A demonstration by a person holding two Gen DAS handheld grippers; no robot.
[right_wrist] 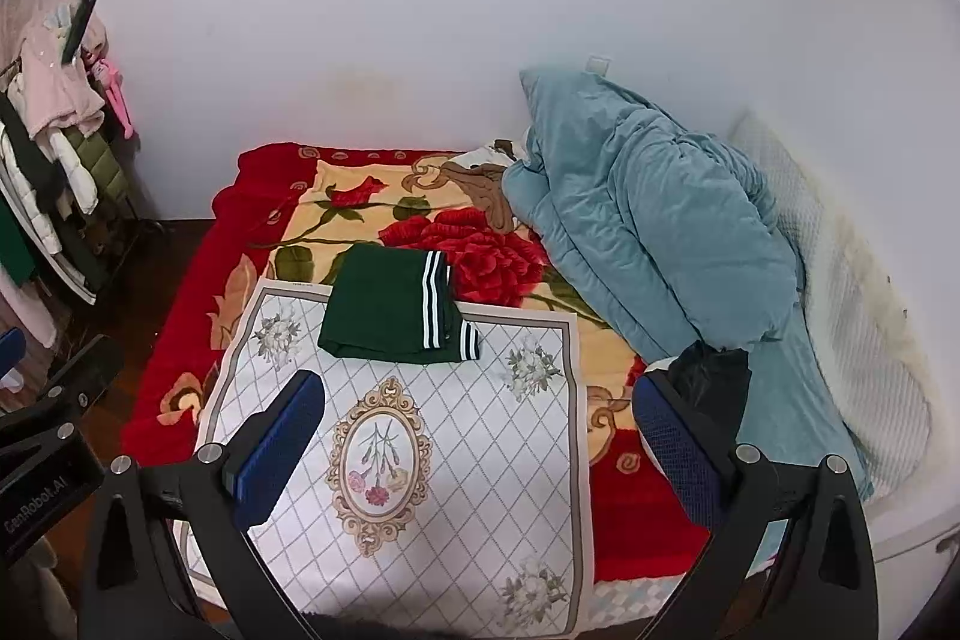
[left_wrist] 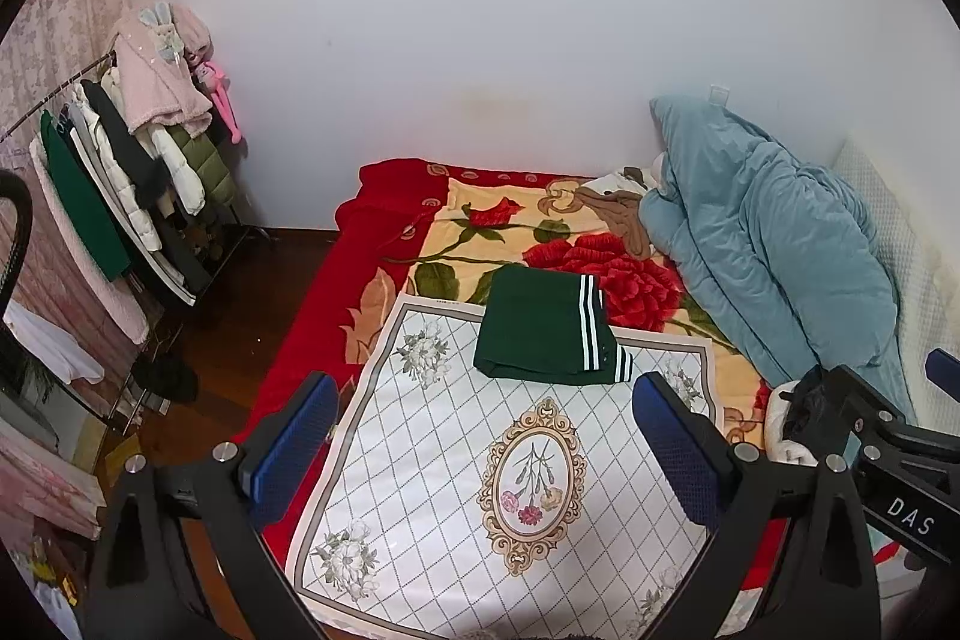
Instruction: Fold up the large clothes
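A dark green garment point(left_wrist: 543, 331) with white stripes lies folded into a compact rectangle at the far edge of a white patterned mat point(left_wrist: 456, 496) on the bed. It also shows in the right wrist view point(right_wrist: 390, 307), on the same mat point(right_wrist: 456, 460). My left gripper point(left_wrist: 486, 436) is open and empty, held above the mat's near half, short of the garment. My right gripper point(right_wrist: 480, 436) is open and empty too, above the mat. The right gripper's body shows at the right edge of the left wrist view point(left_wrist: 870, 436).
A red floral blanket point(left_wrist: 540, 226) covers the bed. A bunched blue quilt point(left_wrist: 774, 244) lies at the right against the wall, with a white pillow point(right_wrist: 840, 292) beyond. A clothes rack point(left_wrist: 120, 160) with hanging coats stands left of the bed on a wooden floor.
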